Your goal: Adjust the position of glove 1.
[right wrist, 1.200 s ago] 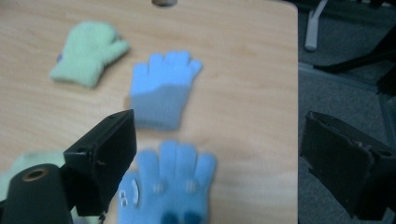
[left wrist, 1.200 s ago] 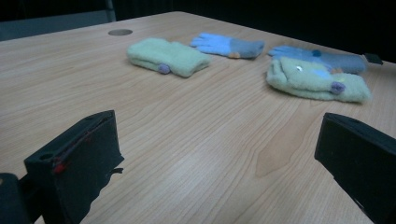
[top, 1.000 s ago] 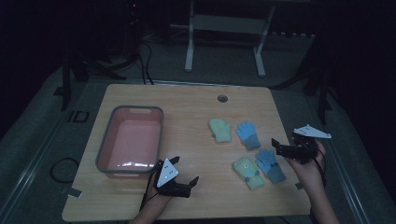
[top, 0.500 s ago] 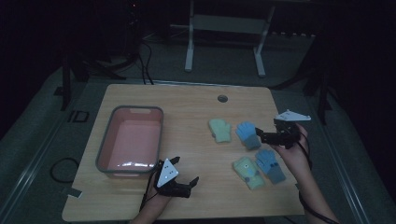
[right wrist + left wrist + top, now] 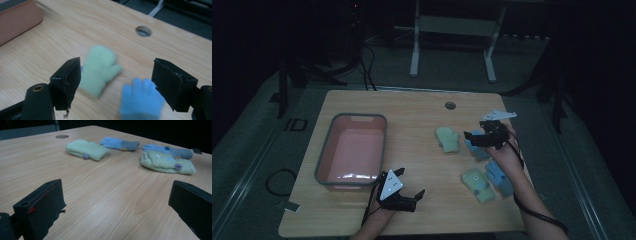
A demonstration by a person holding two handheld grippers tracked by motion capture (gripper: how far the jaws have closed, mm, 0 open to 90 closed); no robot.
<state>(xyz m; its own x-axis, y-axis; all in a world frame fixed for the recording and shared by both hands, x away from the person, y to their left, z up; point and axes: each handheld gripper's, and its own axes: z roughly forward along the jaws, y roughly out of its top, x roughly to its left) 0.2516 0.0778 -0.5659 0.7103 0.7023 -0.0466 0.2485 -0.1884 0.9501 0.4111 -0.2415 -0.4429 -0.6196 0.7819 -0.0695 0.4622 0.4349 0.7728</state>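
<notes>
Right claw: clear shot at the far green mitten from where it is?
Probably yes. The right claw is open with nothing between its jaws, which have just been closing a little. It hangs beside the green mitten, which lies alone on bare table; the blue glove sits nearer.

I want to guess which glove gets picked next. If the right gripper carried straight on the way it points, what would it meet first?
Probably the far green mitten, centred between the open right gripper; the blue glove lies nearer but off to one side. Depth is unclear.
</notes>
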